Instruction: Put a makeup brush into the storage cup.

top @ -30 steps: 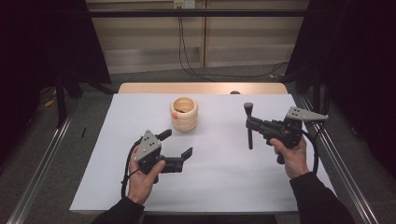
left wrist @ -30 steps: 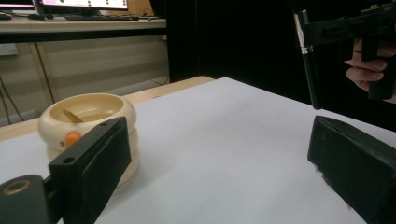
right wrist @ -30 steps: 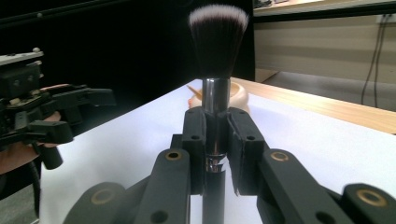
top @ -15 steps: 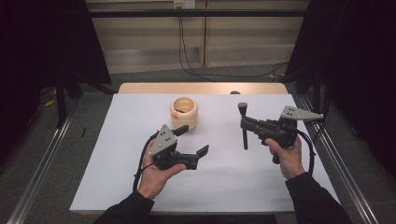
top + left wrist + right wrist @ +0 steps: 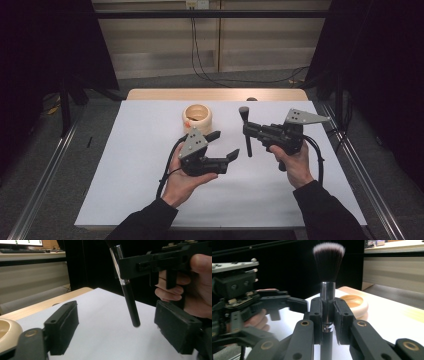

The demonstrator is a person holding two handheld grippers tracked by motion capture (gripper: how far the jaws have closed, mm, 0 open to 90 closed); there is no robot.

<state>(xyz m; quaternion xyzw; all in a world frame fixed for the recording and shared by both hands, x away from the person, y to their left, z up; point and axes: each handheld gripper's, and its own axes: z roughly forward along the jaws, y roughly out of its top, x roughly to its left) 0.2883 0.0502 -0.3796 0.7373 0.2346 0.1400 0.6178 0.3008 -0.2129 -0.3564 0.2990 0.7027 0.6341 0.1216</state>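
Observation:
A black makeup brush [image 5: 246, 132] stands upright, bristles up, above the white sheet. My right gripper [image 5: 248, 131] is shut on its silver ferrule [image 5: 327, 305], the bristle head [image 5: 328, 261] rising above the jaws. My left gripper [image 5: 225, 145] is to its left, open, pointing at the brush. Its jaws have just been closing. In the left gripper view the handle's lower end [image 5: 132, 312] hangs in line with the gap of my left gripper [image 5: 117, 323], a little beyond the pads [image 5: 62, 327] and untouched.
A round wooden bowl [image 5: 196, 117] sits on the white sheet [image 5: 130, 190] behind my left gripper, also seen as the bowl [image 5: 353, 303] in the right gripper view. A small dark object [image 5: 251, 99] lies at the table's back edge. Metal rails [image 5: 45, 190] flank the table.
The two hands have come closer together. My left gripper has moved right and farther up the table with its jaws narrower. My right gripper has carried the brush left.

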